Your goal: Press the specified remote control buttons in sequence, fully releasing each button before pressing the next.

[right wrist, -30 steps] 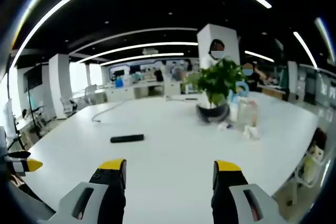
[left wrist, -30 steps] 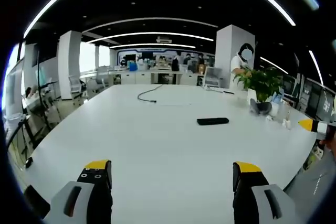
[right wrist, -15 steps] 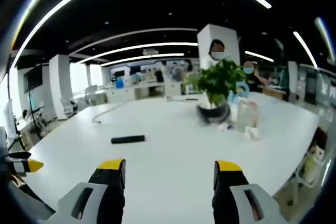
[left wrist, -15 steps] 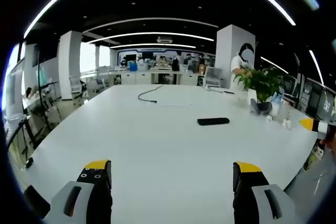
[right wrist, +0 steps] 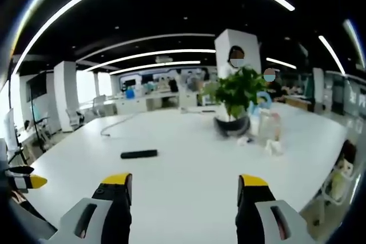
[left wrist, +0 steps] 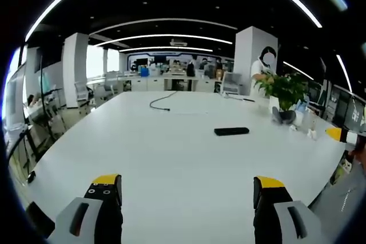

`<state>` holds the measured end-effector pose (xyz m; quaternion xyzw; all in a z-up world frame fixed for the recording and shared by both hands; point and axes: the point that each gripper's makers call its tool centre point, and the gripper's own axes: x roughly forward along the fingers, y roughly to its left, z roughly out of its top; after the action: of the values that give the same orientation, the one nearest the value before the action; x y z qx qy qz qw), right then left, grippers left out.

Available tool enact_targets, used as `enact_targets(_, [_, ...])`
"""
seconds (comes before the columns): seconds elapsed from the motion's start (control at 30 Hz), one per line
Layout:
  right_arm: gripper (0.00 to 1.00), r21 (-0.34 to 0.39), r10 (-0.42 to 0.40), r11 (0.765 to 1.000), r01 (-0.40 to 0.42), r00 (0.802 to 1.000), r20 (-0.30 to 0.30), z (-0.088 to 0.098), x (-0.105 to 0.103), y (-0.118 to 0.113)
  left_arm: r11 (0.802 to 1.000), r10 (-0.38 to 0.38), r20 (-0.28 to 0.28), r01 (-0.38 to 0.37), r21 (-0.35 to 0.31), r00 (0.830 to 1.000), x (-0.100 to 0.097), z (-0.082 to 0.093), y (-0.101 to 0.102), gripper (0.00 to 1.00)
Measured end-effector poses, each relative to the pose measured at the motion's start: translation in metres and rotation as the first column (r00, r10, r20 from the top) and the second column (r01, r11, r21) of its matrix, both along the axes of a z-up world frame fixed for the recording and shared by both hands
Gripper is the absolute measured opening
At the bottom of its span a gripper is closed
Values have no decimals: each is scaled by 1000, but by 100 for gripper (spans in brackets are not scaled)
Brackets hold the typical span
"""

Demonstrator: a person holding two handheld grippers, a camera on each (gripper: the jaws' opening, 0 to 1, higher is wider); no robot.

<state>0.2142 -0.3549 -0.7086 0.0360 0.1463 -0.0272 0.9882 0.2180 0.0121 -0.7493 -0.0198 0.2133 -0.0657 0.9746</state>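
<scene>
Nothing has been pressed yet, by the look of it; this reads as the approach stage. The left gripper [left wrist: 186,190] has its yellow-tipped jaws spread wide and empty above the white table [left wrist: 171,158], and the right gripper [right wrist: 185,190] is likewise apart, gripping nothing. The black remote control [left wrist: 231,131] lies flat farther out on the tabletop, well apart from both. Next, one gripper likely must reach forward and come down on the first button. Beyond sit a potted plant [right wrist: 234,98] and a loose cable [left wrist: 160,102], then an open office with pillars and ceiling light strips.
</scene>
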Motion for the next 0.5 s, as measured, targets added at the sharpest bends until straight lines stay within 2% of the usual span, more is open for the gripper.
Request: enact_targets(0.5, [72, -8, 13, 1000, -13, 1000, -20, -4, 0, 2, 1000, -15, -15, 15, 8, 1000, 0, -3, -2, 99])
